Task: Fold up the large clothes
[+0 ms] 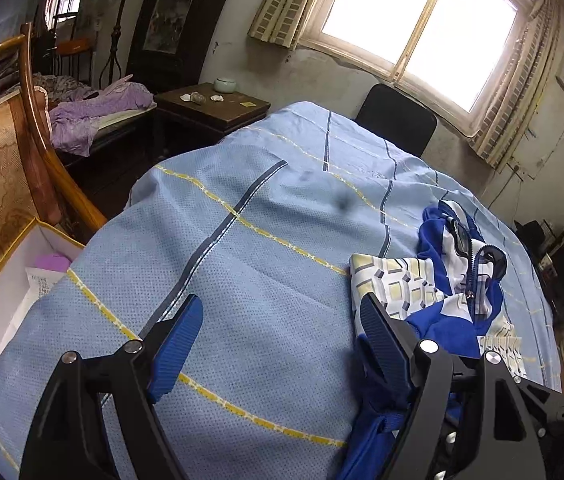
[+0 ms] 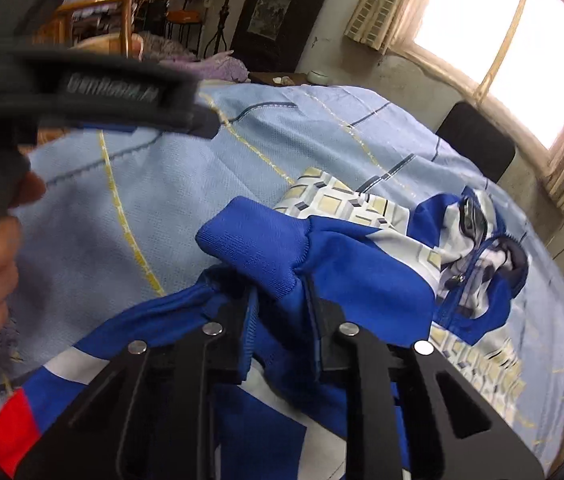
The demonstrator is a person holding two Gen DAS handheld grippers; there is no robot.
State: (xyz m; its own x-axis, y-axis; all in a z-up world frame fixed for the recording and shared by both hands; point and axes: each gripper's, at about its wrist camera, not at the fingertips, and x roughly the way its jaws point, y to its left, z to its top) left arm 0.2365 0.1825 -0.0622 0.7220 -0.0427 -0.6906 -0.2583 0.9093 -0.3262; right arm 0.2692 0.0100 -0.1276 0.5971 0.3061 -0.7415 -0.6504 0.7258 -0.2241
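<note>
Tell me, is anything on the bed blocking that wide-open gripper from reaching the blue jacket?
Nothing visible does. The left gripper hangs open over bare bedspread, and the blue jacket lies right beside its right-hand finger. The right gripper is already shut on the jacket's cuff.

No text can be read for certain. Pale lettering runs along the black strap [image 2: 113,90] in the right wrist view, too blurred to make out. Small print on a paper [image 1: 43,286] in the box [image 1: 1,304] is too fine.
</note>
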